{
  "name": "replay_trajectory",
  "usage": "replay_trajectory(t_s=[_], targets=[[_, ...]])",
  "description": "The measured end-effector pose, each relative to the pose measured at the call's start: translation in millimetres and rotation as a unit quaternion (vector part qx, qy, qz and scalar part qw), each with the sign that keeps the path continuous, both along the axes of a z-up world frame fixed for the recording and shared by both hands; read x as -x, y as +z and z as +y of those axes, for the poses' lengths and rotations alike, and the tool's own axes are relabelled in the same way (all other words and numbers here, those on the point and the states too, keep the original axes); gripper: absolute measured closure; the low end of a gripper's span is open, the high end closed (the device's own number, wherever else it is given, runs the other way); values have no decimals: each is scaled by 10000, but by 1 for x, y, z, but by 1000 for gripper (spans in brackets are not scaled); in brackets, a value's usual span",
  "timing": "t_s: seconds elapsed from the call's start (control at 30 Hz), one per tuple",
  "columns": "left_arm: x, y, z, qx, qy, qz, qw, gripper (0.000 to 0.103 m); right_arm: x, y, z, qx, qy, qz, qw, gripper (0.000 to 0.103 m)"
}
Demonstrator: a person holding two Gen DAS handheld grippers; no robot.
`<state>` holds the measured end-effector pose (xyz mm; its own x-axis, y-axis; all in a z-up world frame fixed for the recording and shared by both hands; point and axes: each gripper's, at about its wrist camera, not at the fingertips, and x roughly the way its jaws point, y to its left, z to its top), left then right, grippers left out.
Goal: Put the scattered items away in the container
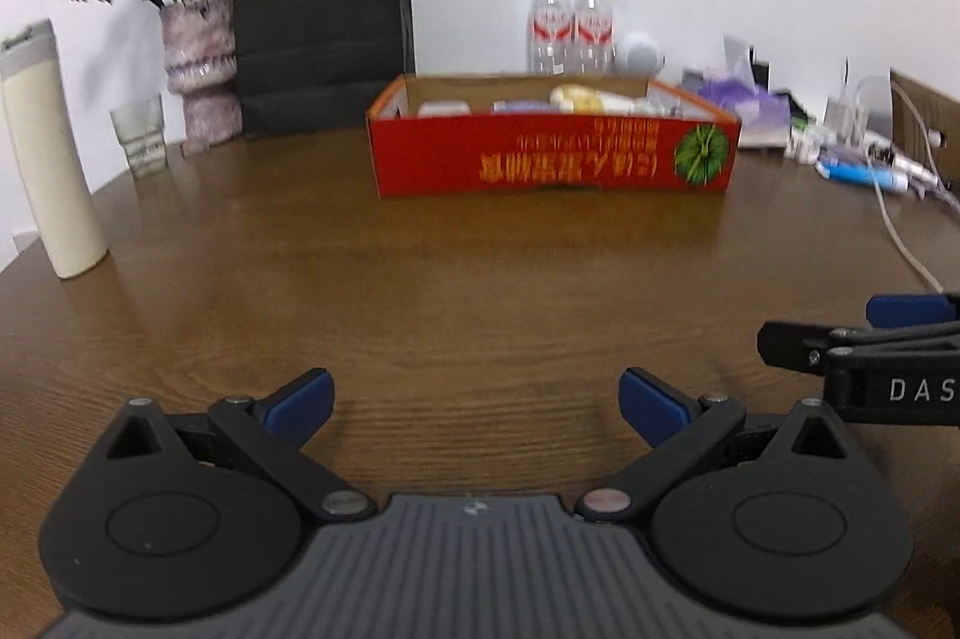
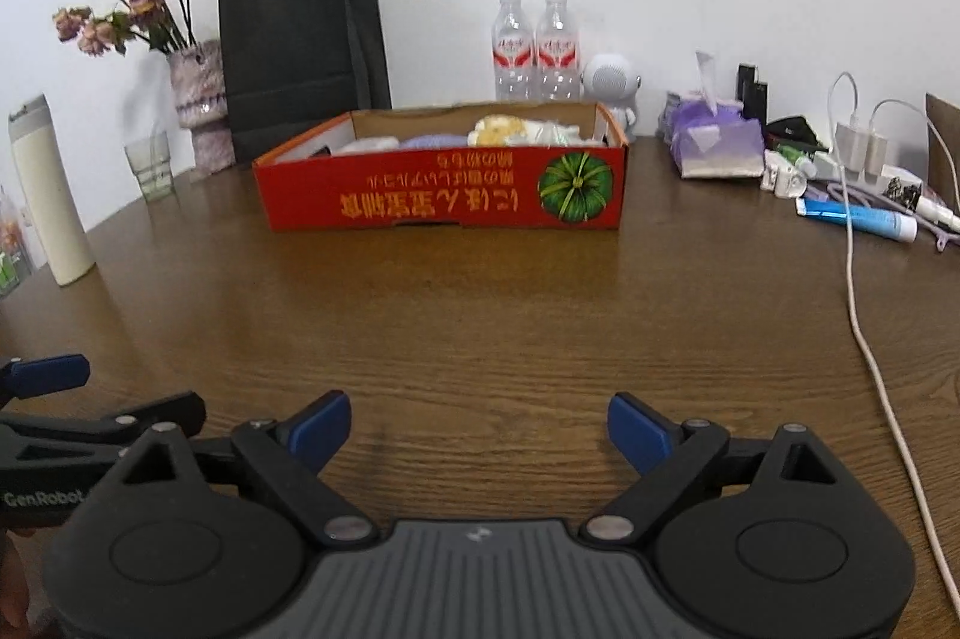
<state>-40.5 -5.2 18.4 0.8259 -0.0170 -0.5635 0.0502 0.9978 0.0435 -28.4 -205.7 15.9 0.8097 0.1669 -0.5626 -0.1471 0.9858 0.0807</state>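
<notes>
Toward the back of the counter [image 2: 480,339], against the wall, the red cardboard box [image 2: 444,195] was set with its open top upward, so that things could be dropped in from above; several were already lying inside, among them a pale yellow packet [image 2: 501,129] and something lilac [image 2: 432,140]. What else was held there was hidden by the near wall of the box.

Both grippers were held low over bare wood in front of the box, side by side. The left gripper [image 1: 477,402] was seen with its jaws spread wide and nothing between them; the right gripper [image 2: 479,426] likewise stood with jaws spread and empty. Neither was carrying anything, which suggested a pause between pick-ups.

The items judged to be left for tidying were gathered at the right edge: a purple tissue pack [image 2: 714,144], a blue and white tube [image 2: 858,216], small bottles and a white charger [image 2: 861,147] whose cable [image 2: 870,351] trailed toward the near edge. That cluster was cut off by the frame and too small to be sorted out fully.

A cream flask [image 2: 45,195], a drinking glass [image 2: 150,168], a vase of dried flowers [image 2: 198,99], a black paper bag [image 2: 300,51] and two water bottles [image 2: 537,51] were ranged along the wall, apparently as fixtures rather than clutter.
</notes>
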Motion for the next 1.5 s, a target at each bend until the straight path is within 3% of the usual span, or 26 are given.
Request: replay_trajectory(t_s=[0.5,0.83,1.5], targets=[[-27,-13,0,-80,141,489,9987,0,-23,-16,1,174,-7,424,9989,10],[-31,-15,3,100,131,494,9986,0,-28,-20,7,363,-88,428,9984,0],[-32,-15,2,147,135,496,9986,0,-31,-20,5,382,-132,444,9982,0]])
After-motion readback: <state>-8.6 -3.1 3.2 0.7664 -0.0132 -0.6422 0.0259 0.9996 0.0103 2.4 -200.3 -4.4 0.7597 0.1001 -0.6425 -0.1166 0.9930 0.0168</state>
